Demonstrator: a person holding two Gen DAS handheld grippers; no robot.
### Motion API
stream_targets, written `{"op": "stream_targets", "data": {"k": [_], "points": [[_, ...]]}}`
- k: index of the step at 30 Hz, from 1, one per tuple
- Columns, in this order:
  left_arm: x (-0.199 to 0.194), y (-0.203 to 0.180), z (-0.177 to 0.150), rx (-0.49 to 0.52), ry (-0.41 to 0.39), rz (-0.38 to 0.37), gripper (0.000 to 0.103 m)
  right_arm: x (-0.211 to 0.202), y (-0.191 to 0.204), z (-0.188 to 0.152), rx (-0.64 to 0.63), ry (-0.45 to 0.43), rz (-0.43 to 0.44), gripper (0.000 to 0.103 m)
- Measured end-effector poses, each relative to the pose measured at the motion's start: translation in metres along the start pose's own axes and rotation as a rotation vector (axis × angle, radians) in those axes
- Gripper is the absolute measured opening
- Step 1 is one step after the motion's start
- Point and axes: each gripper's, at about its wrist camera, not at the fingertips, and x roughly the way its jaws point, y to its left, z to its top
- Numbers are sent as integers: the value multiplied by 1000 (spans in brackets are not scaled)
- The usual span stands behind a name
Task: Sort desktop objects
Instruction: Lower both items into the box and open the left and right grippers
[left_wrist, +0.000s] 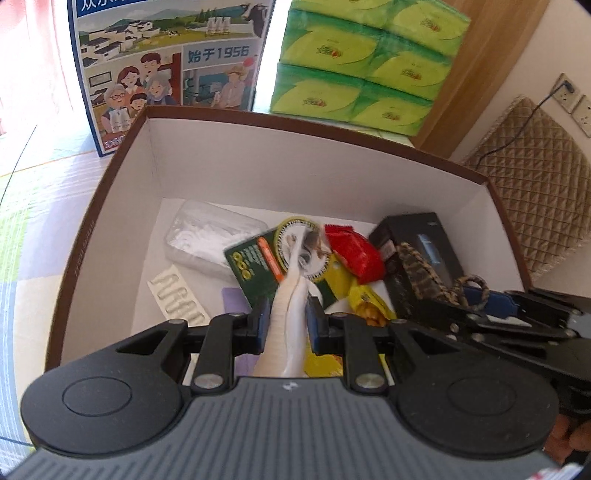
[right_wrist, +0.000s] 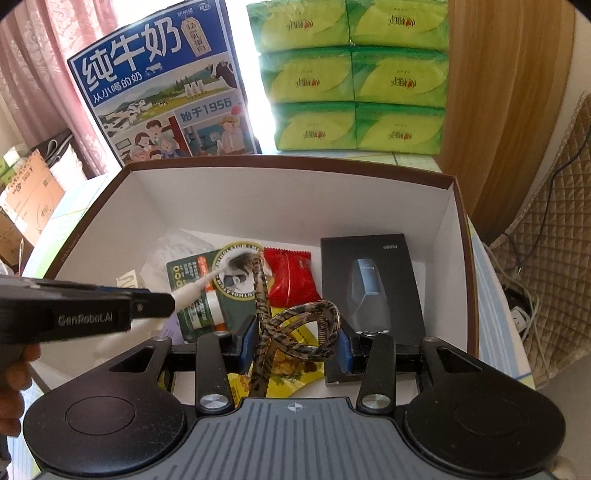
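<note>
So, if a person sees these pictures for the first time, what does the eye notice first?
Probably the brown box with white walls, where both grippers hang. The left gripper is shut on a white stick, the right gripper holds a tortoiseshell hair clip. Bright green tissue packs are stacked behind.

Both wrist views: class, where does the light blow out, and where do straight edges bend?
Left wrist view: the gap between the milk carton and the tissue packs is washed white; the box rim bows. Right wrist view: the same backlight glares between carton and packs, and the rim curves less.
</note>
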Motion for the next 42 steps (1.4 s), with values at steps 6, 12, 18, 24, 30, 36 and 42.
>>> {"op": "stream_targets", "data": {"k": [6, 12, 18, 24, 30, 36, 42], "points": [[-3, 7, 6, 3, -12, 12, 19, 3, 2, 2, -4, 6, 8, 40], [-8, 8, 6, 31, -14, 32, 24, 5, 14, -1, -19, 27, 41, 40], [-13, 12, -2, 55, -11, 61, 32, 10, 28, -9, -50, 63, 76, 40], [-21, 17, -8, 78, -7, 80, 43, 13, 40, -20, -87, 76, 125, 42], [-35, 20, -12, 99, -21, 94, 57, -2, 39, -21, -95, 42, 111, 67], [-54, 14, -19, 136, -52, 119, 68, -22, 34, -27, -87, 32, 69, 93], [-79, 5, -33, 165, -96, 127, 78, -45, 35, -39, -102, 1, 37, 101]]}}
